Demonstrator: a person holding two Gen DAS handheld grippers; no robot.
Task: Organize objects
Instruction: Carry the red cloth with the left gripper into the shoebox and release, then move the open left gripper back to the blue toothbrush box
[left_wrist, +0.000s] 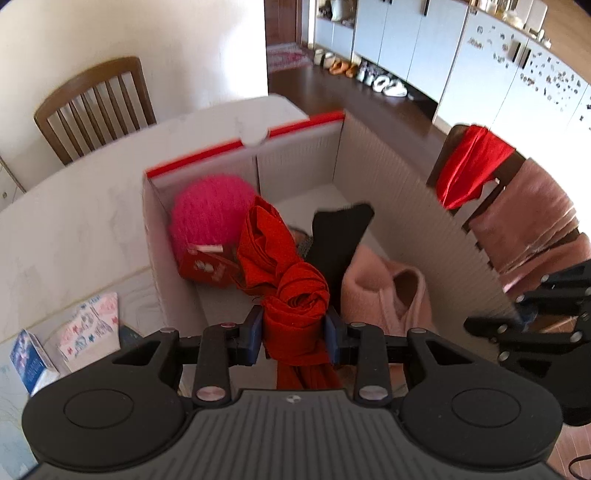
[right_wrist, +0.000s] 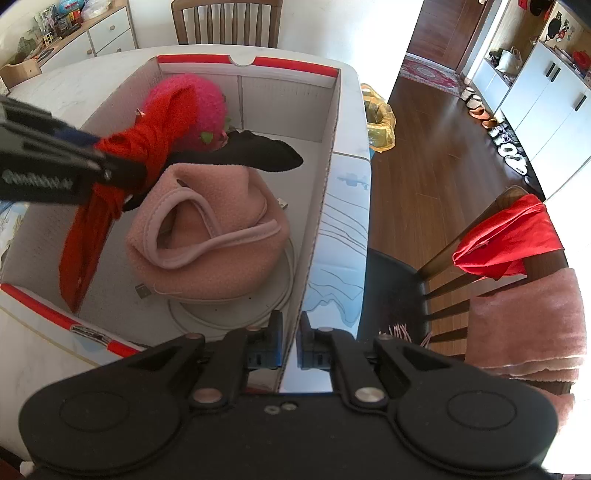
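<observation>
A white cardboard box (left_wrist: 388, 166) with red rim strips stands open on the white table (left_wrist: 74, 221). My left gripper (left_wrist: 294, 325) is shut on a bunched red scarf (left_wrist: 295, 291) and holds it over the box interior; the scarf's tail hangs down (right_wrist: 85, 240). Inside the box lie a bright pink knitted hat (left_wrist: 210, 214), a black cloth item (left_wrist: 340, 229) and a pale pink fleece garment (right_wrist: 221, 266). My right gripper (right_wrist: 291, 332) is shut on the top edge of the box's right wall (right_wrist: 325, 166).
A small red card (left_wrist: 203, 267) lies by the knitted hat. A tissue pack (left_wrist: 29, 362) and printed packets sit left of the box. A chair (right_wrist: 461, 258) beside the table carries a red cloth (right_wrist: 509, 236) and pink towel (right_wrist: 524, 325). Another chair (left_wrist: 96, 107) stands beyond the table.
</observation>
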